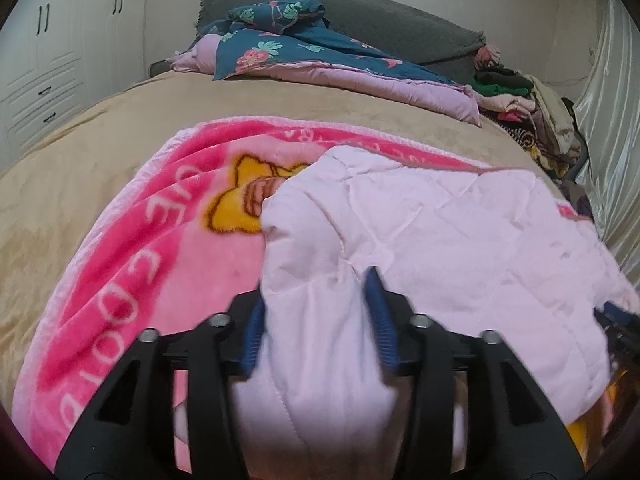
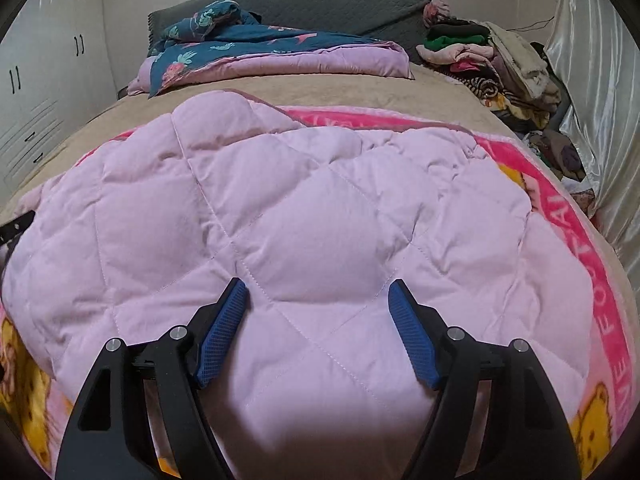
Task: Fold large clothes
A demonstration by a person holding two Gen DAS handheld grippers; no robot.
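Bedroom, bed (image 1: 120, 128), wardrobe (image 1: 52, 80), clothes pile (image 2: 500, 68)

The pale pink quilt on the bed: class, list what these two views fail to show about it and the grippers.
- Near edge of the pale pink quilt: cut off by the bottom of both views.
- Left gripper: quilt bulges between its fingers; whether it clamps is unclear.
- Right gripper: open; contact with the quilt is unclear.
- Pink blanket lettering: partly covered by the quilt.

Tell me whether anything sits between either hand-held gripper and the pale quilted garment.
Nothing visible does. The left hand-held gripper already has a bunched fold of the garment between its fingers, and the right hand-held gripper is open directly against the quilted surface.
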